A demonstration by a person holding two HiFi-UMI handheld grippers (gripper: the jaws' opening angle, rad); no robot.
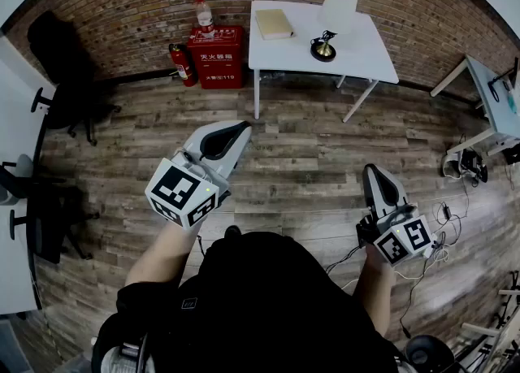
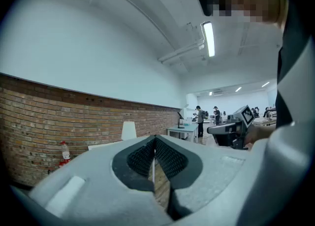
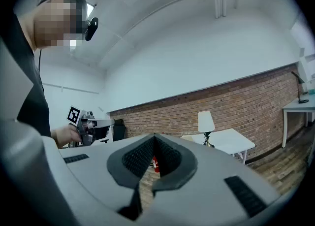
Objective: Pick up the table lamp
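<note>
One table lamp stands on the white desk by the brick wall, with one book lying apart from it. Well short of the desk, the left gripper and right gripper hover level over the wooden floor, both pressed together and empty.

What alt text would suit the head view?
A person holds the left gripper and right gripper, both shut and empty. Ahead, the table lamp and a book sit on a white table by a brick wall.
</note>
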